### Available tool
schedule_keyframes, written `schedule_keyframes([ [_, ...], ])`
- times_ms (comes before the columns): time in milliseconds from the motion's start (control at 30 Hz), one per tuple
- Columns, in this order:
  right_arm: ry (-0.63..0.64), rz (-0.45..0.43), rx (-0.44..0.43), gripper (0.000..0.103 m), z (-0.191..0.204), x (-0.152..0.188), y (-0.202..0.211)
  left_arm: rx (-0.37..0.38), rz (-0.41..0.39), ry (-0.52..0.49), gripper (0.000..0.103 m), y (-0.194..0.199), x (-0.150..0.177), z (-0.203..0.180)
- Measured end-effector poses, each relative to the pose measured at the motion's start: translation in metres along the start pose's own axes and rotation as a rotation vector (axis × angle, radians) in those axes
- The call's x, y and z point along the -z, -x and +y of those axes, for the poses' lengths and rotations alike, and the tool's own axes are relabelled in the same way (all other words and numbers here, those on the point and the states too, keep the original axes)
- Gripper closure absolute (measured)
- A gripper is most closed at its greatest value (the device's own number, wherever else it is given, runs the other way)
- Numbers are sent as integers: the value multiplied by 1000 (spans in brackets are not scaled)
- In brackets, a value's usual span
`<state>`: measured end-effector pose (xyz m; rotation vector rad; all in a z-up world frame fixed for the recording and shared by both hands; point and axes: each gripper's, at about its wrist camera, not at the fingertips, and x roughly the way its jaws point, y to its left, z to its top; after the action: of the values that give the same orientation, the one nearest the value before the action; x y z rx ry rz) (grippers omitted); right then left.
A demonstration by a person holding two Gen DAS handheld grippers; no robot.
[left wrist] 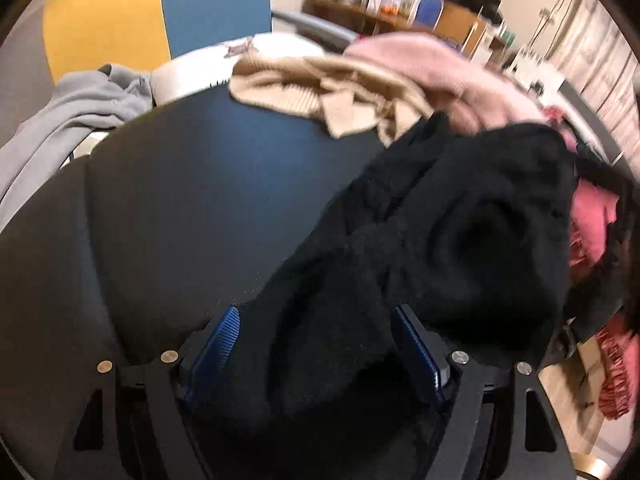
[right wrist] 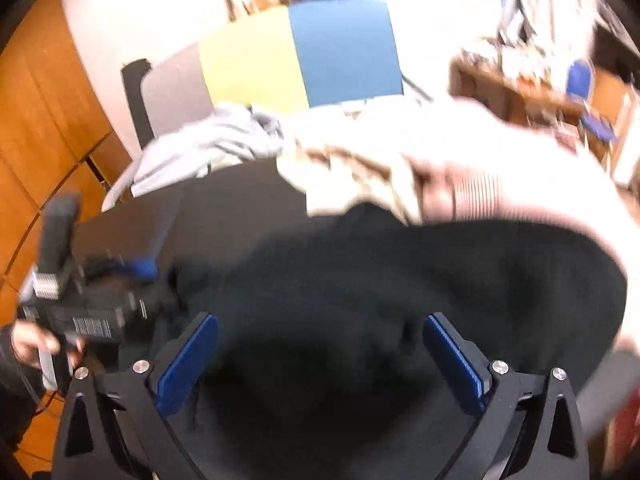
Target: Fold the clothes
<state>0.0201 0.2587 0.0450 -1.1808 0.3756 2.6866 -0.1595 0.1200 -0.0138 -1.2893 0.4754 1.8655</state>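
Grippers left and right both stand wide over the black garment on the table, apparently poised to take hold for folding.

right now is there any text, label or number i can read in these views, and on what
None can be read.
The sticker on the left hand-held gripper, seen from the right wrist, shows barcode-like stripes, too blurred to read.
The clutter on the back shelf is too small and blurred.

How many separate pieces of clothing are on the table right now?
5 visible: black garment nearest, tan sweater behind, pink sweater right, grey top far left, red frilly item right edge. More may be hidden.
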Motion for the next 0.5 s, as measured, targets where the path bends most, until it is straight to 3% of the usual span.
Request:
schedule_keyframes([
  [100,98,3,70,0,-2,-44,-26,20,32,7,29,-10,9,4],
  [200,135,112,107,0,-8,-65,-75,46,0,56,32,-12,17,14],
  [233,129,158,117,2,-13,-65,-92,45,-18,69,38,-10,20,16],
  [300,113,248,131,5,-22,-65,-124,30,-43,92,63,-4,24,20],
  [333,99,286,120,13,-25,-63,-134,37,-59,124,87,-2,26,25],
  [367,83,313,107,34,-28,-59,-142,70,-74,174,96,1,27,32],
  [433,38,312,76,77,-26,-51,-142,118,-123,256,97,10,33,44],
  [500,-1,305,44,80,-24,-43,-140,107,-194,297,97,28,46,51],
])
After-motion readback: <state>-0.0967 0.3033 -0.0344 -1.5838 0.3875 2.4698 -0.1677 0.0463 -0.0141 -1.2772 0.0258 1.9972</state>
